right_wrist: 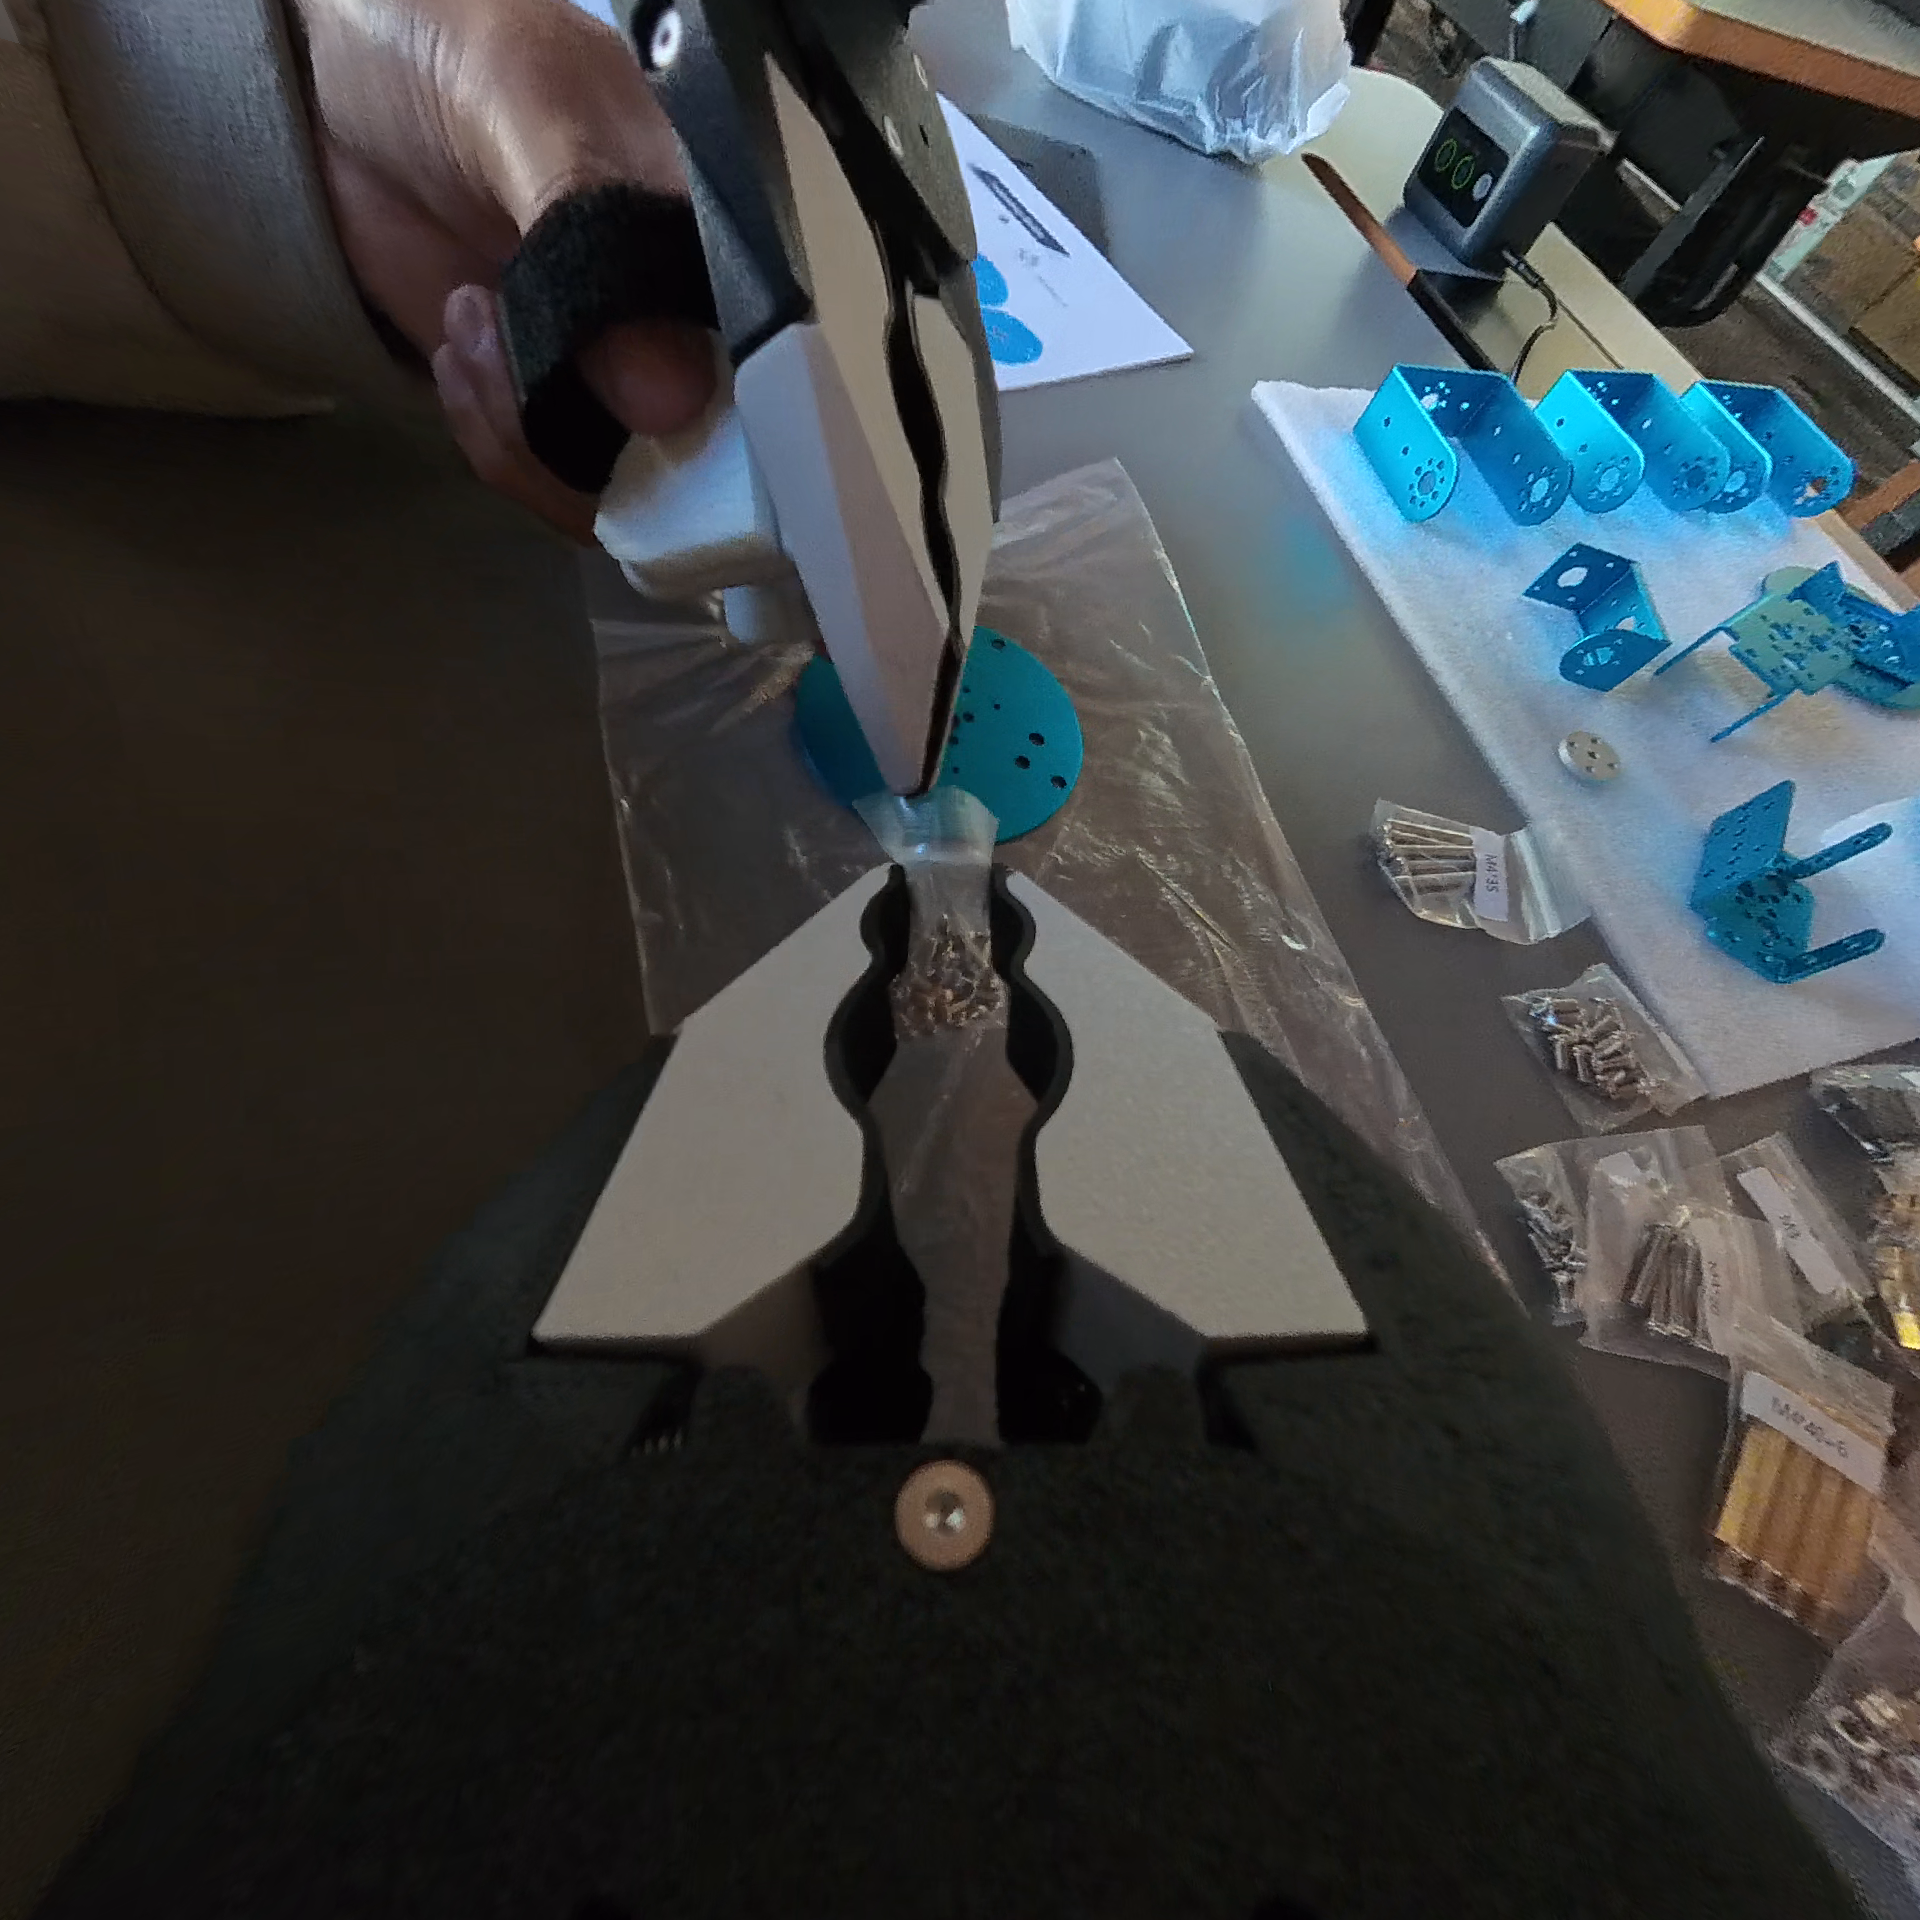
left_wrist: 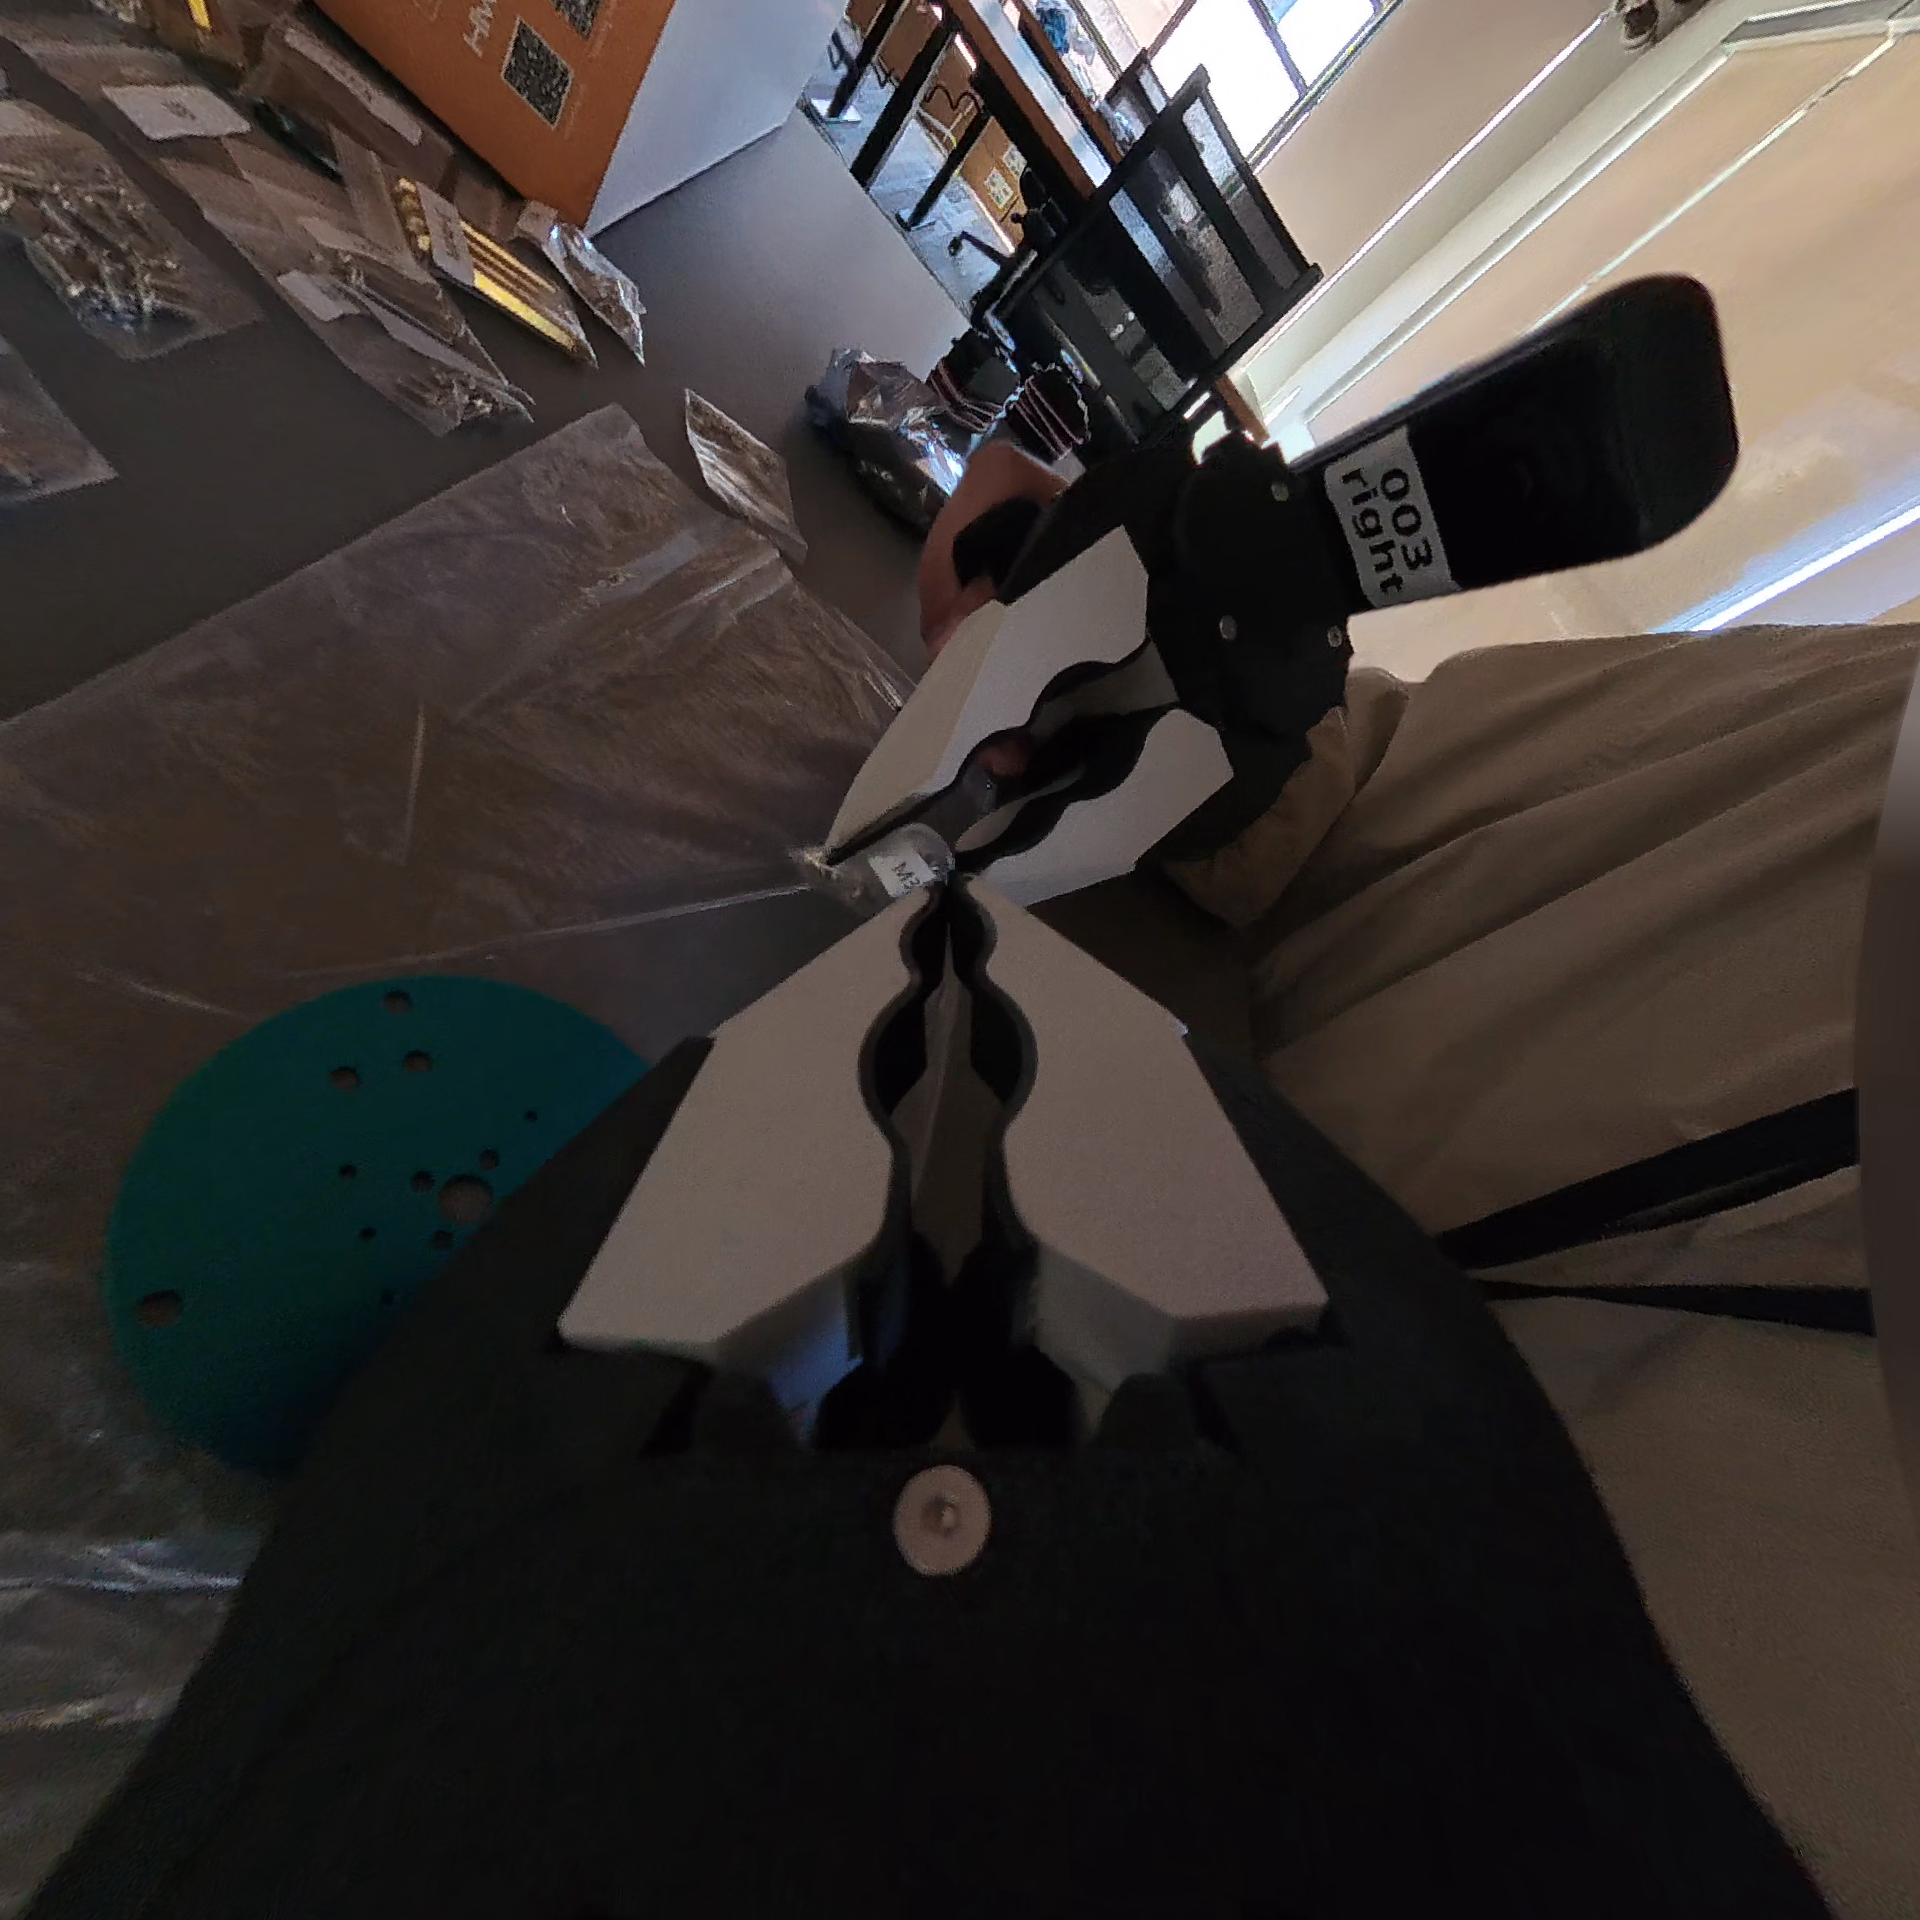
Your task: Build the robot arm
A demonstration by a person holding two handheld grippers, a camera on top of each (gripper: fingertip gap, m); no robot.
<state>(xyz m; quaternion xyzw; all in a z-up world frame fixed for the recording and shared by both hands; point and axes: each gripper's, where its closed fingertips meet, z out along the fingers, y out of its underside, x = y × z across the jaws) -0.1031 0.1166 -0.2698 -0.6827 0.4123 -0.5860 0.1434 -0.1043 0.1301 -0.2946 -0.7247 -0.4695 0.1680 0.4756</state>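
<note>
Right gripper (right_wrist: 940, 883) is clamped along a small clear bag of screws (right_wrist: 943, 982); left gripper (right_wrist: 920, 784) pinches its top edge, above the teal disc (right_wrist: 1013, 727). Separate gently, avoiding spillage.

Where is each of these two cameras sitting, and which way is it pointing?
Left wrist view: sits on the left gripper, looking along its fingers at the right gripper, which shows a hand behind it; a beige garment fills the right side.
Right wrist view: sits on the right gripper, looking along its fingers at the left gripper and the hand holding it.
Shared: the small clear bag of screws pinched by both grippers, the round teal plate and the plastic sheet on the grey table.
</note>
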